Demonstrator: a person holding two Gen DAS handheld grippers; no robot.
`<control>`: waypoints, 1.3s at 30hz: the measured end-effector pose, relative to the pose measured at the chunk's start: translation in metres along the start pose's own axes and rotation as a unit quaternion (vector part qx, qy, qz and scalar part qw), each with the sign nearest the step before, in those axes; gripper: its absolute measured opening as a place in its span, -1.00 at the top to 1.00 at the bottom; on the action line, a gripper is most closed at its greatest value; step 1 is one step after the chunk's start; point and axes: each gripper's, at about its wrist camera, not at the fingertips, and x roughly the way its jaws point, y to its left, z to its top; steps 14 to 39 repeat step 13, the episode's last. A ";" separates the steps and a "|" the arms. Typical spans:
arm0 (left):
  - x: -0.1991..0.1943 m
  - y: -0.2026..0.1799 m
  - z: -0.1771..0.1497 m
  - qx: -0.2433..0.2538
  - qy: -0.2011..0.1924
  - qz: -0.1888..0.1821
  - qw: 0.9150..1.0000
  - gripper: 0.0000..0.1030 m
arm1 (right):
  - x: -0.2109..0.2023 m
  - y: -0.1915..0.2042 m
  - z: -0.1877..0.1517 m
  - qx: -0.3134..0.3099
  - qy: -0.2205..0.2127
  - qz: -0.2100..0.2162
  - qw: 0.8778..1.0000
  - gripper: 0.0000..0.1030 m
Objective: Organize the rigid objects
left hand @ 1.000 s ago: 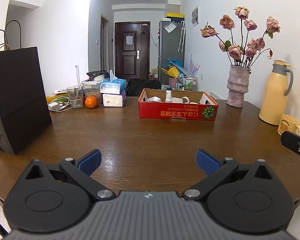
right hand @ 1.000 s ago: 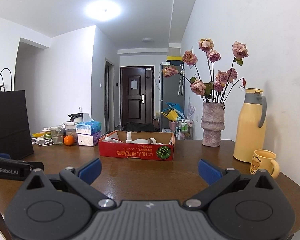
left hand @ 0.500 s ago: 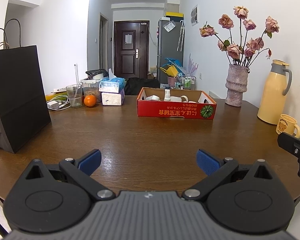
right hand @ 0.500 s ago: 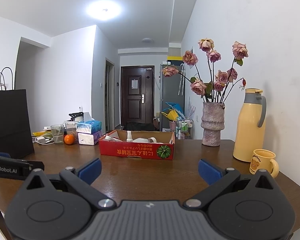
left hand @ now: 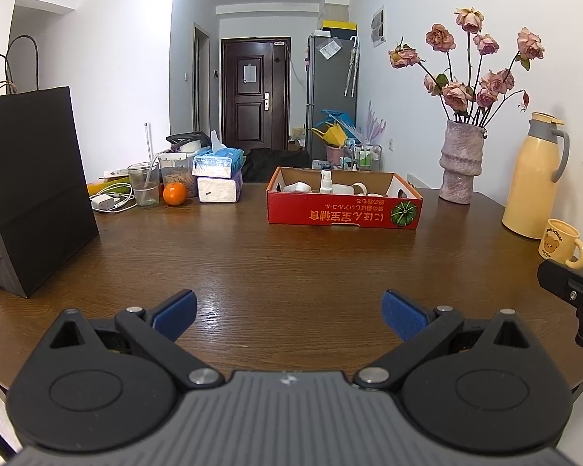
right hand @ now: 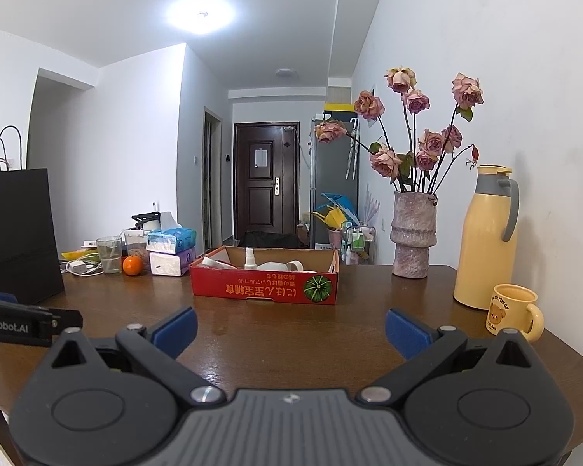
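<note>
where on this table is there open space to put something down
The broad bare stretch of table between the red box and both open grippers, left gripper and right gripper, is free. Crowded: far left around the glass, orange and tissue packs; right edge by the thermos and mug.

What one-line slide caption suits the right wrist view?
Open right tool hovers over wooden table, facing red cardboard box.
</note>
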 end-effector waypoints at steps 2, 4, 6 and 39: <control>0.002 0.000 -0.001 0.003 0.002 0.001 1.000 -1.00 | 0.002 0.000 -0.001 0.000 0.002 0.000 1.000 -1.00; 0.004 0.000 -0.002 0.005 0.003 0.001 1.000 -1.00 | 0.003 0.000 -0.002 0.000 0.004 0.000 1.000 -1.00; 0.007 -0.001 -0.002 0.005 0.003 0.000 1.000 -1.00 | 0.004 -0.001 -0.002 0.000 0.006 0.000 1.000 -1.00; 0.015 -0.002 -0.004 0.006 0.012 -0.009 1.000 -1.00 | 0.012 -0.001 -0.005 -0.001 0.016 0.001 1.000 -1.00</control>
